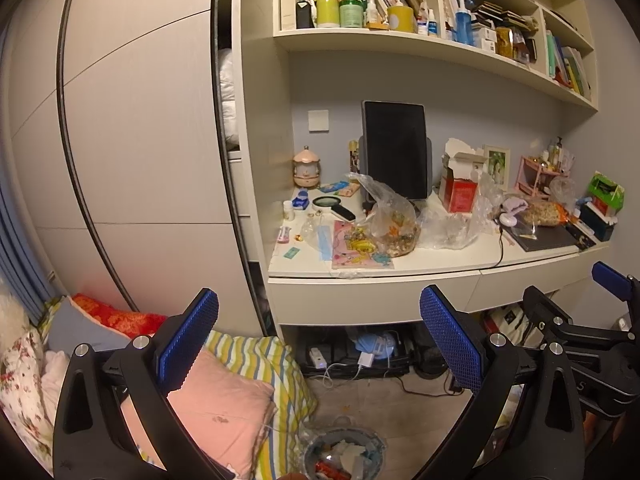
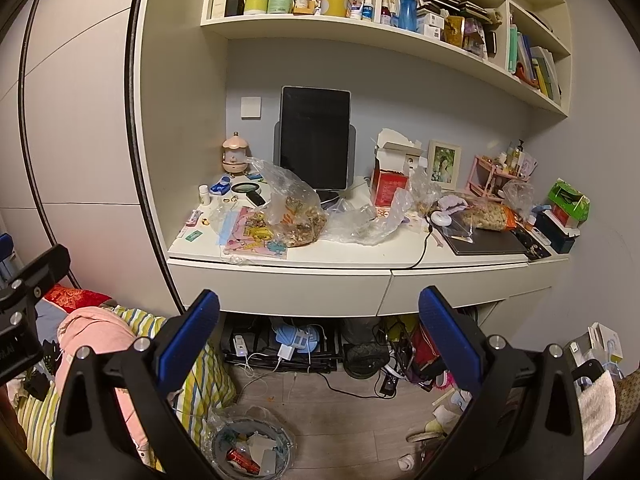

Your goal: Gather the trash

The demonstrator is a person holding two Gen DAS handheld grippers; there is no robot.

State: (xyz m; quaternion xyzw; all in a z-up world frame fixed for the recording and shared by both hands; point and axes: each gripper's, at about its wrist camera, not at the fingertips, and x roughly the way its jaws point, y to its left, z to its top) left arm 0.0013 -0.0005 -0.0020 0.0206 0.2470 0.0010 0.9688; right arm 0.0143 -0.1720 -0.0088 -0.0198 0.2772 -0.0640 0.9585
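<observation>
Both tongs are spread wide and hold nothing: the left gripper [image 1: 320, 344] and the right gripper [image 2: 320, 342] hang in the lower middle of their frames, aimed at the cluttered desk [image 2: 360, 258] and well short of it.

The likeliest trash sits at the centre of each view: a clear plastic bag of scraps [image 2: 290, 210] slumped on a pink printed sheet [image 2: 250, 240], with an empty crumpled plastic bag [image 2: 362, 220] just to its right. Below, at the bottom edge, a lined waste bin [image 2: 252, 450] on the floor already holds rubbish.

The filled bag looks soft, slippery and bottom-heavy (its loose contents would shift), so I would pinch the gathered film near its open top, not the bulging belly. The empty bag should be feather-light; any bunched fold would do.
</observation>
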